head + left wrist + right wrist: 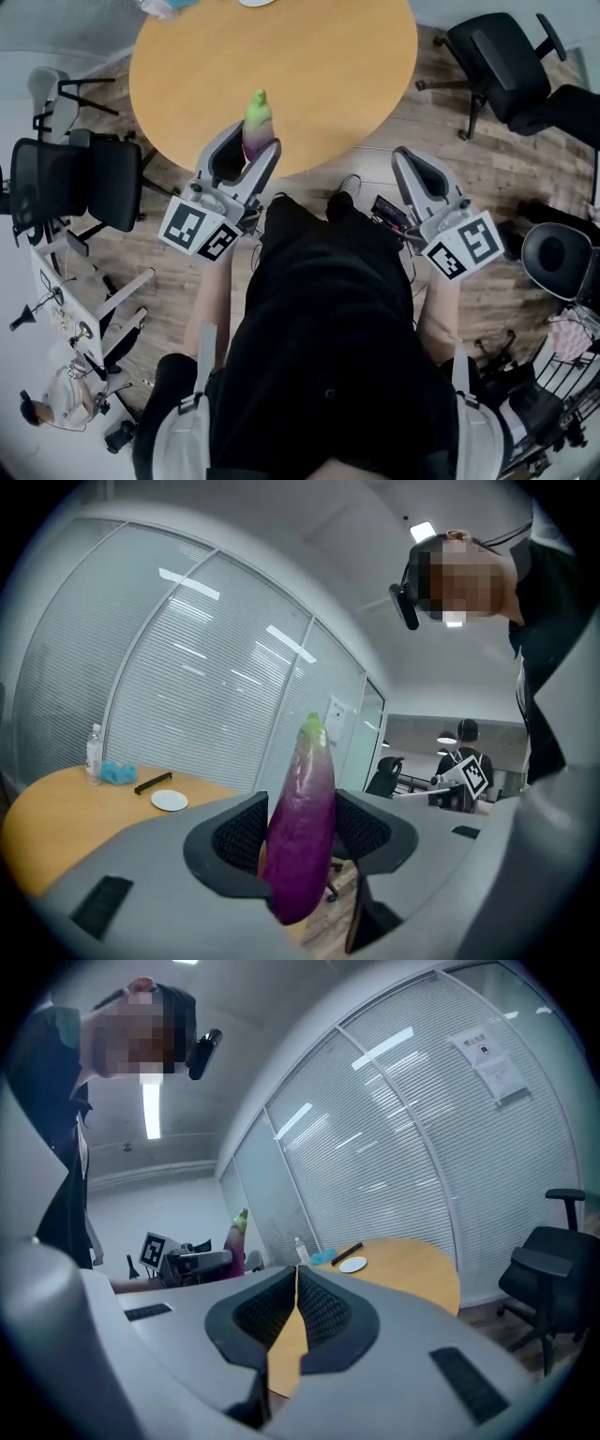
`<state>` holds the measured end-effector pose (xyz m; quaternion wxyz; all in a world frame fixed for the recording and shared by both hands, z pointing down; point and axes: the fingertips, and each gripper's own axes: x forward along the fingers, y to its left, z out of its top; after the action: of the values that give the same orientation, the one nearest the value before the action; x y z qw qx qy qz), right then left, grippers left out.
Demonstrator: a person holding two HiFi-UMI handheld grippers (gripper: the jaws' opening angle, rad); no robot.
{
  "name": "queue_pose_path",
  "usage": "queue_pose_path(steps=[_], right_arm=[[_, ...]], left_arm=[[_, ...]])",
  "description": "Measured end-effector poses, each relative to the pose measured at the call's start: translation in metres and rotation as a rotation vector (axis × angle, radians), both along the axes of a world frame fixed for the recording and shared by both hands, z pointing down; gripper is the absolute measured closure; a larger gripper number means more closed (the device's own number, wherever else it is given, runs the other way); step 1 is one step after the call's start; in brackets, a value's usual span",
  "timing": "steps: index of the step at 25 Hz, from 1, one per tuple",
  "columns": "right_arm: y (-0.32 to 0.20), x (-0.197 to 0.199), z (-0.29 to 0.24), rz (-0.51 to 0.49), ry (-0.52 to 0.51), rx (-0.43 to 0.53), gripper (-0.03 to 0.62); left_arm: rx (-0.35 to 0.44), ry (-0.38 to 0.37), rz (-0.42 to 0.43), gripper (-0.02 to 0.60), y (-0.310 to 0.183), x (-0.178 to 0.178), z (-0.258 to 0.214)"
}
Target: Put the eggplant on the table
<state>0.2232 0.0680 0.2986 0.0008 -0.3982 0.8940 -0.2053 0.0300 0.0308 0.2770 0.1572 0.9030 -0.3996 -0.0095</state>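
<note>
Left gripper view: your left gripper (pixel 300 829) clamps the eggplant (pixel 304 799) upright (green tip up) over the table (pixel 319 75) edge. Your right gripper (pixel 296 1277): jaws together, empty.

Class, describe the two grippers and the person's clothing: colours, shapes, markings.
The left gripper and right gripper are rounded grey shells with black meshed pads. Each carries a cube of black-and-white square markers. The person wears a black top.
</note>
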Motion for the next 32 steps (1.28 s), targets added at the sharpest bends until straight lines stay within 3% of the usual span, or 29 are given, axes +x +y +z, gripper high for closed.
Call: queue_pose_path(steps=[7, 11, 22, 32], right_arm=[[-0.01, -0.005, 0.022, -0.057, -0.037, -0.064, 0.576], [-0.025, -0.018, 0.028, -0.07, 0.05, -0.058, 0.576], [-0.09, -0.026, -0.004, 0.054, 0.047, -0.052, 0.576], [-0.132, -0.034, -0.004, 0.104, 0.097, -0.092, 0.576]], left_arm=[[-0.071, -0.166, -0.048, 0.345, -0.003, -0.013, 0.025], [-0.067, -0.259, -0.046, 0.345, -0.016, -0.029, 0.037], [0.033, -0.366, 0.039, 0.348, -0.108, -0.04, 0.035], [0.018, -0.495, 0.133, 0.348, -0.196, -0.051, 0.069]])
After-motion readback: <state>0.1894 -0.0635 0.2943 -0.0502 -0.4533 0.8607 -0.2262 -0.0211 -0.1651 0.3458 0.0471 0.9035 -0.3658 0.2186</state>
